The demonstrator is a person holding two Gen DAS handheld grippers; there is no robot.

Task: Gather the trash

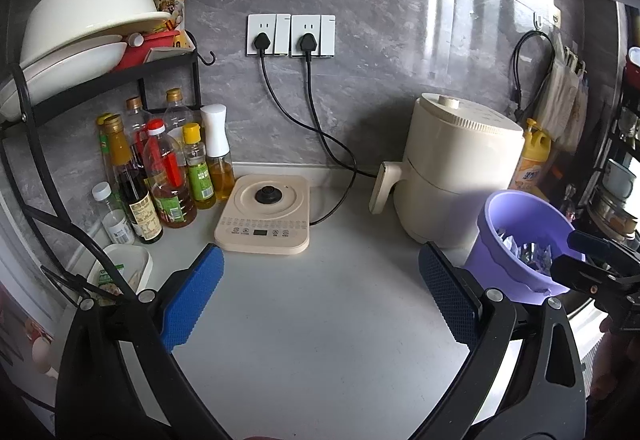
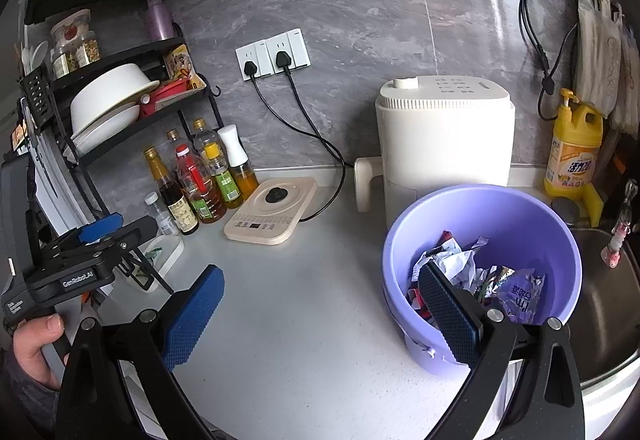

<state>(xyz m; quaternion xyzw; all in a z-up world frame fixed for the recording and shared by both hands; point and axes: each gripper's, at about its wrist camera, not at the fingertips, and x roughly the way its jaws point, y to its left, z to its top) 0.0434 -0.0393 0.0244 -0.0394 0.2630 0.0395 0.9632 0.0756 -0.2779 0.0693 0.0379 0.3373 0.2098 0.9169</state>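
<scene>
Both grippers, left point(image 1: 320, 300) and right point(image 2: 320, 320), spread wide, nothing held. Trash point(image 2: 480, 276) piled in purple bin point(image 2: 520, 208) on counter point(image 2: 300, 300) by sink edge. Risk: rt finger point(image 2: 448, 316) inside rim; careless lift could tip bin.

— What sort of place is this?
— A home kitchen: left of the air fryer point(image 2: 444, 144) stand oil bottles point(image 2: 200, 180) under a dish rack point(image 2: 120, 108); right of it, dish soap point(image 2: 574, 156) and a sink point(image 2: 608, 304).
</scene>
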